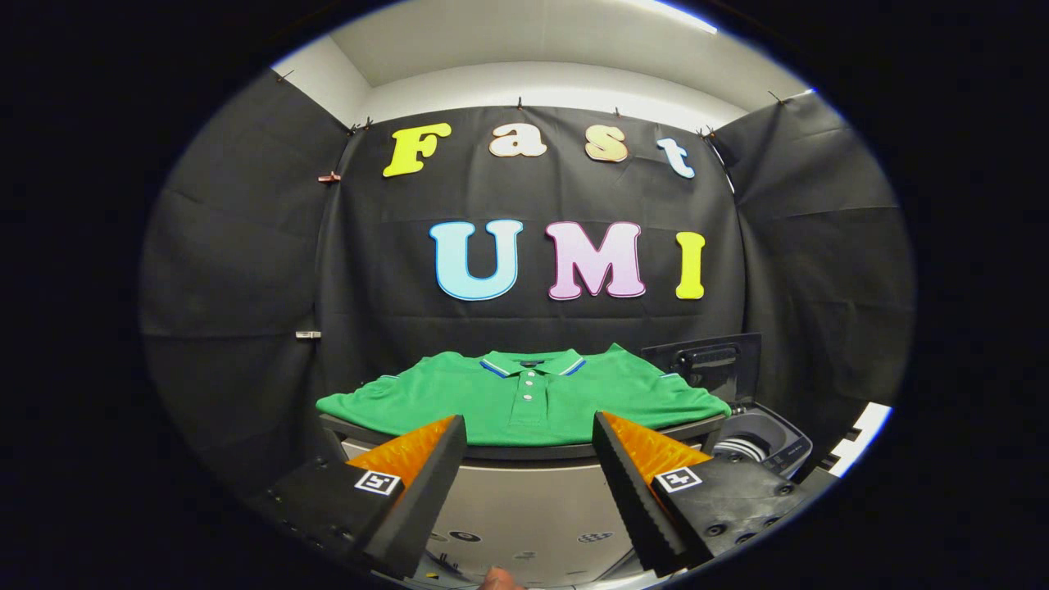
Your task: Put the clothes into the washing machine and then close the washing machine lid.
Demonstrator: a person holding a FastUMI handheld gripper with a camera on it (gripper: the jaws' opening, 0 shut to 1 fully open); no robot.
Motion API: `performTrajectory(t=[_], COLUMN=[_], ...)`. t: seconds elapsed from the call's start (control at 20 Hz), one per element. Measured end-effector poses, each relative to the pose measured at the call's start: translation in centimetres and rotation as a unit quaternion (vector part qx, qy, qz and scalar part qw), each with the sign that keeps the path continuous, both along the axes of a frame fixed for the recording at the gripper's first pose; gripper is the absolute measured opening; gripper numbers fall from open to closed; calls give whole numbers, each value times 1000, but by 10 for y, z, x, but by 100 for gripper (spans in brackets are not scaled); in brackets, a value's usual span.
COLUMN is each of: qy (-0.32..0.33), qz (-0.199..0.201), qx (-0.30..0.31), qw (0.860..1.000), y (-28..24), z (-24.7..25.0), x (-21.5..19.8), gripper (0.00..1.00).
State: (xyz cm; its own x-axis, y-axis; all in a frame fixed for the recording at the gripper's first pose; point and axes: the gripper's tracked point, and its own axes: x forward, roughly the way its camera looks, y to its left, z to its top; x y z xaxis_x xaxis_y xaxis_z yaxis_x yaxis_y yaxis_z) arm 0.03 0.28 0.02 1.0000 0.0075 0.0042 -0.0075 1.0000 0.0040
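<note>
We see gripper [530, 426] spread wide, gripping nothing; green polo shirt [524, 395] flat on table [524, 451] beyond fingers, washing machine [758, 438] beside it, lid [706, 360] up.

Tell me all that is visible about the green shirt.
The green polo shirt lies flat, front up, on a dark tabletop beyond the open gripper. It has a striped collar, a buttoned placket and short sleeves spread to each side. The fabric looks like knit cotton. Nothing grips it. The open washing machine stands beside it.
</note>
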Motion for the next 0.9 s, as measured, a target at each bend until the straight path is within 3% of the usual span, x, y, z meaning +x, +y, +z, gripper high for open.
performTrajectory(t=[0.8, 0.9], qy=[-8, -1], qz=[1, -11], qx=[-2, -17], qw=[1000, 1000], y=[2, -1], z=[23, 36], x=[4, 25], gripper=[97, 97])
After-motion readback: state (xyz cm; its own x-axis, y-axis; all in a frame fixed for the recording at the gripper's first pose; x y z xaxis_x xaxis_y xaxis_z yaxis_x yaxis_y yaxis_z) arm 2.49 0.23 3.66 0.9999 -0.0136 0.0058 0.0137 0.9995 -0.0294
